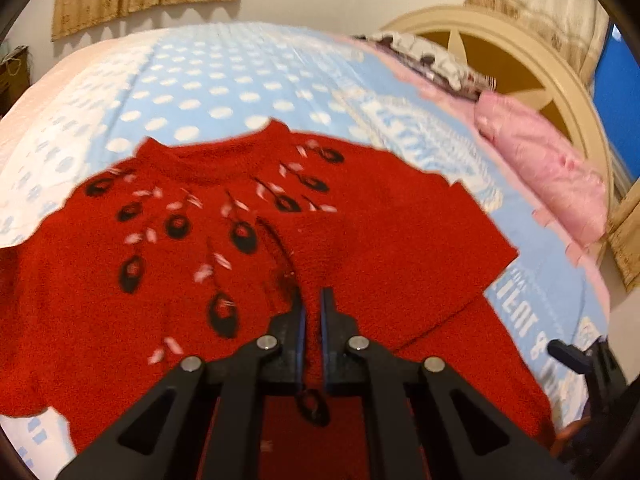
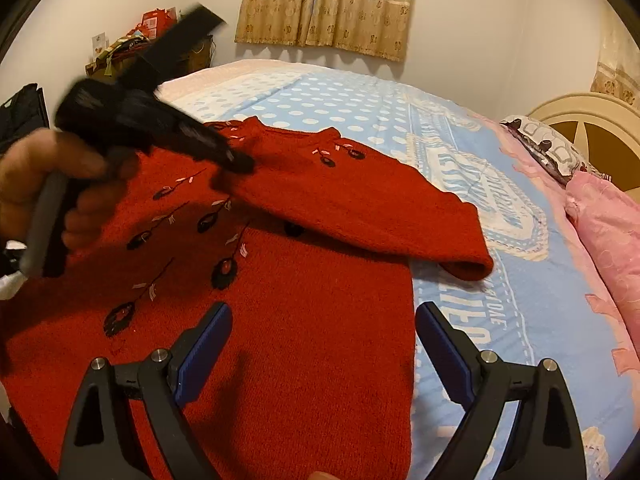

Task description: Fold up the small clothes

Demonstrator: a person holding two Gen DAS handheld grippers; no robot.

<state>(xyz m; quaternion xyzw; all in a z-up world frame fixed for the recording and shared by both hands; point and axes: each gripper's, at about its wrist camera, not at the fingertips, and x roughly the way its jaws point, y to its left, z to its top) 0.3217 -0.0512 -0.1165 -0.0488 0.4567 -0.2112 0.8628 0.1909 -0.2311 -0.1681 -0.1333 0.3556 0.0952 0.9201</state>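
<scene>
Nearest to you, your left gripper has its 2 fingers almost together, with a thin ridge of the red sweater between the blue pads; whether the pads really pinch the cloth you cannot tell from this view, but the gap is very narrow. In the right wrist view the same gripper is blurred, its tip is down on the sweater near the chest, and your hand is around its handle.

Your right gripper stands wide apart above the lower body of the sweater, and it holds nothing.

The sweater lies flat on the bed, front side up, with black and pink embroidery under the neck. 1 sleeve is folded across the body; its cuff reaches over the sweater's edge.

Under it is the blue sheet with white dots. Farther, a pink pillow lies near the headboard, and curtains hang on the wall.
</scene>
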